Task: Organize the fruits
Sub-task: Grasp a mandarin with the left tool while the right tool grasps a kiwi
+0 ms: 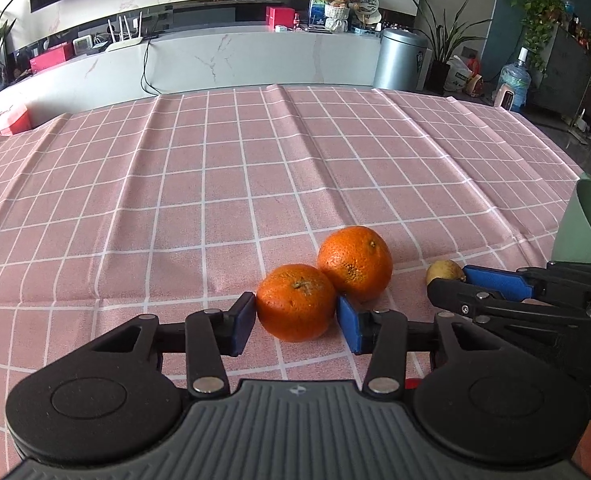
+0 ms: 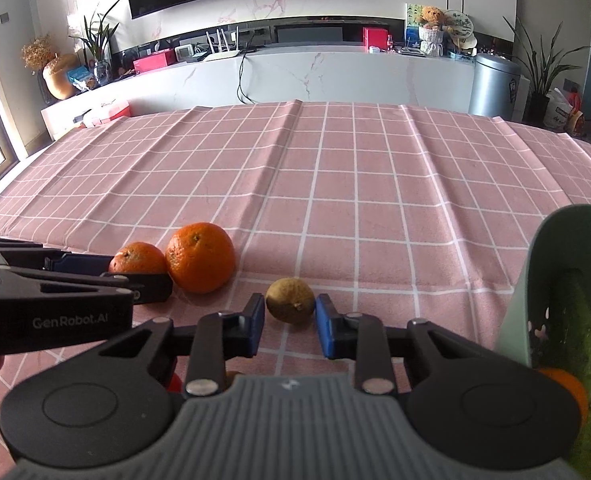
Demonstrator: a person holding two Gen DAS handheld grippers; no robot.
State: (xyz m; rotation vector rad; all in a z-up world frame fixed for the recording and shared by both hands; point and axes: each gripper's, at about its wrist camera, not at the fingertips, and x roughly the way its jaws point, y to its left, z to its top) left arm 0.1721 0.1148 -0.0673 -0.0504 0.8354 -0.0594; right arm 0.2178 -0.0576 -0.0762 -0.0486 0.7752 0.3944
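A: My left claw [image 1: 295, 320] brackets the near orange [image 1: 295, 302], pads touching it. Gripped.

B: And the right?

A: Right claw [image 2: 289, 320] straddles the small lemon [image 2: 290, 300] on the table [image 2: 335, 184], pads just clear. The green bowl [image 2: 535, 280] waits alongside.

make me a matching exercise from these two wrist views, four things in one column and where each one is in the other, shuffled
Things
1. nearer orange
2. farther orange
3. yellow-green lemon
4. green container

Places
A. between the right gripper's blue pads
B. at the right edge of the pink checked tablecloth
C. between the left gripper's blue pads
D. just behind another fruit, outside both grippers

Pairs: 1-C, 2-D, 3-A, 4-B
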